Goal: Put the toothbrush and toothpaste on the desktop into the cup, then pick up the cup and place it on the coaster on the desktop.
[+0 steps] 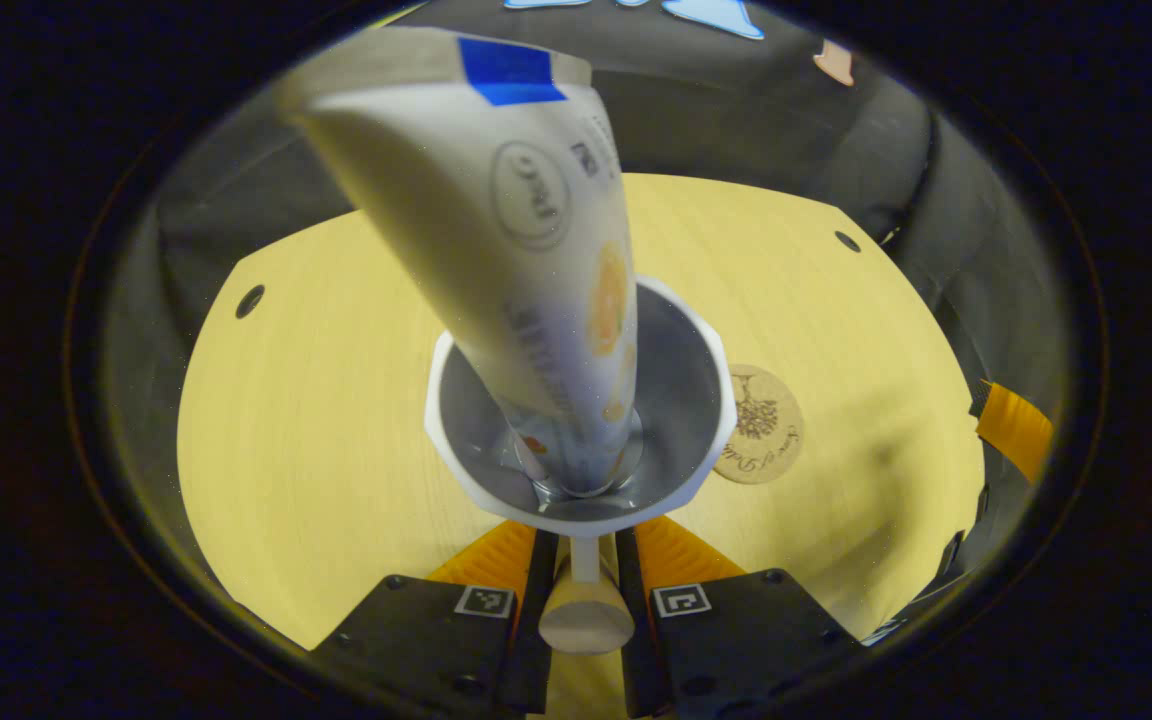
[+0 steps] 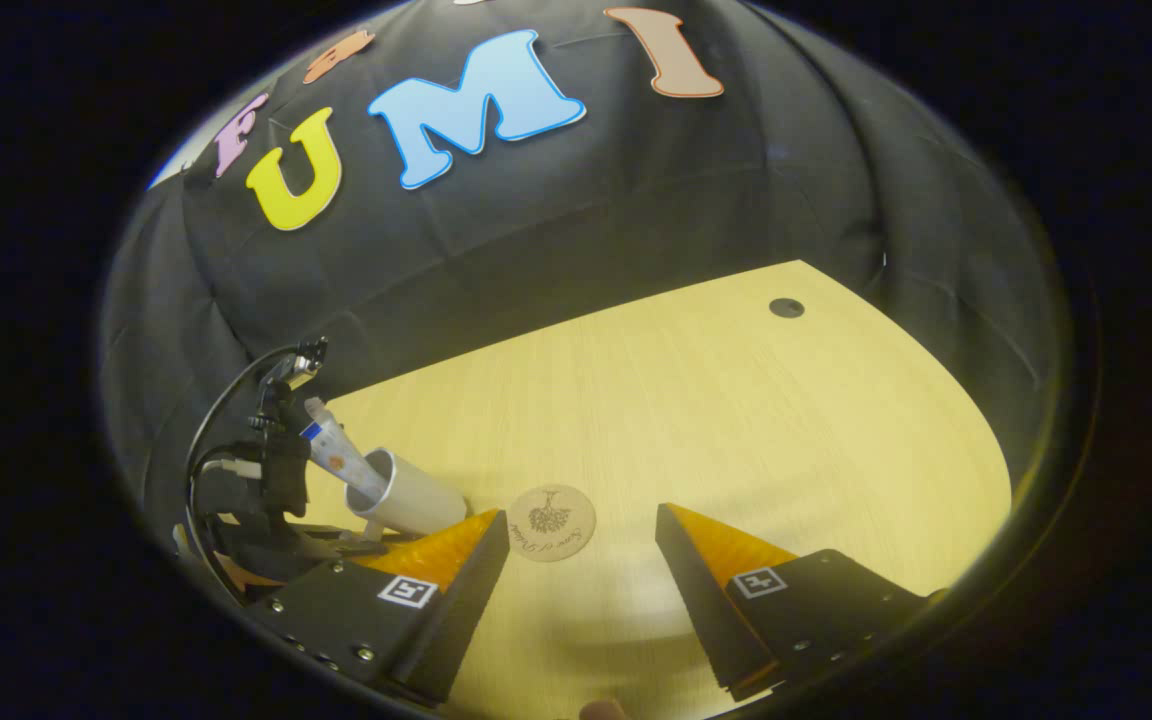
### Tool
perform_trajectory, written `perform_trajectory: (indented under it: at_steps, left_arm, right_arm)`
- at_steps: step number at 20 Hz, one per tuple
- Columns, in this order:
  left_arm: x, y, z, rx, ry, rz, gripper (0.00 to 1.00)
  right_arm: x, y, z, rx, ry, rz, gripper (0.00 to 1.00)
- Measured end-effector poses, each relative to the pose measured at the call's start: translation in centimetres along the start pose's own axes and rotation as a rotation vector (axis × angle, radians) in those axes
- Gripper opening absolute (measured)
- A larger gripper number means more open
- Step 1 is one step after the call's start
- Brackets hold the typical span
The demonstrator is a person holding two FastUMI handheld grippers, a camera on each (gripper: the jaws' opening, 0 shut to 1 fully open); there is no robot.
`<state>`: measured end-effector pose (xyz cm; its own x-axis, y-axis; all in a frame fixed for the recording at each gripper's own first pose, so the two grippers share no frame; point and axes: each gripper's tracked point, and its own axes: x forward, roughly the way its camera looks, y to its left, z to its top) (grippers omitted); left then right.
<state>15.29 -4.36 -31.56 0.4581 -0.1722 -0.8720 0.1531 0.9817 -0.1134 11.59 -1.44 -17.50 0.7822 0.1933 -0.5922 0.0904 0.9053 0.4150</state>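
The left gripper view looks straight down into the cup (image 1: 581,420), where the toothpaste (image 1: 526,260) stands cap-down and leans out over the rim toward the upper left. At the bottom of that view the left claw (image 1: 584,590) is nearly closed, both fingers pressing on a pale wooden handle, the toothbrush (image 1: 586,610), whose white stem runs up under the cup's rim. The coaster (image 1: 758,424) lies on the table (image 1: 316,420) just right of the cup. The right gripper view shows from the side what that view cannot: the left claw (image 2: 266,480) poised above the tilted-looking cup (image 2: 406,492), the tube sticking out. The right claw (image 2: 581,560) hangs wide open over the table, holding nothing, the coaster (image 2: 551,522) between its fingers.
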Motion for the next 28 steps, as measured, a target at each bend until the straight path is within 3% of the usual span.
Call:
perform_trajectory:
  at_steps: [5,13,21,22,23,27,28]
  left_arm:
    - [0.5,-4.3,0.5,0.049,0.002,-0.056,0.36]
    - [2.3,-7.7,0.6,0.125,0.033,-0.102,0.36]
    - [2.8,-6.6,0.6,0.133,0.092,-0.089,0.36]
    - [2.9,-6.9,0.5,0.134,0.097,-0.085,0.41]
    - [2.9,-6.9,0.6,0.137,0.094,-0.079,0.36]
    - [3.5,-7.4,0.2,0.157,0.102,-0.055,0.36]
    - [3.6,-7.4,0.0,0.162,0.107,-0.047,0.41]
  right_arm:
    - [-0.4,-0.7,-0.2,0.010,0.001,-0.009,0.91]
    - [-1.5,-3.1,-0.2,0.055,-0.008,-0.039,0.91]
    - [-2.2,-5.0,-0.4,0.105,-0.004,-0.056,0.91]
    - [-2.2,-5.0,-0.5,0.110,-0.002,-0.056,0.91]
    - [-2.3,-5.0,-0.5,0.113,-0.002,-0.055,0.91]
    - [-2.8,-4.9,-0.7,0.111,0.000,-0.054,0.91]
    - [-2.7,-4.9,-0.6,0.112,0.001,-0.053,0.91]
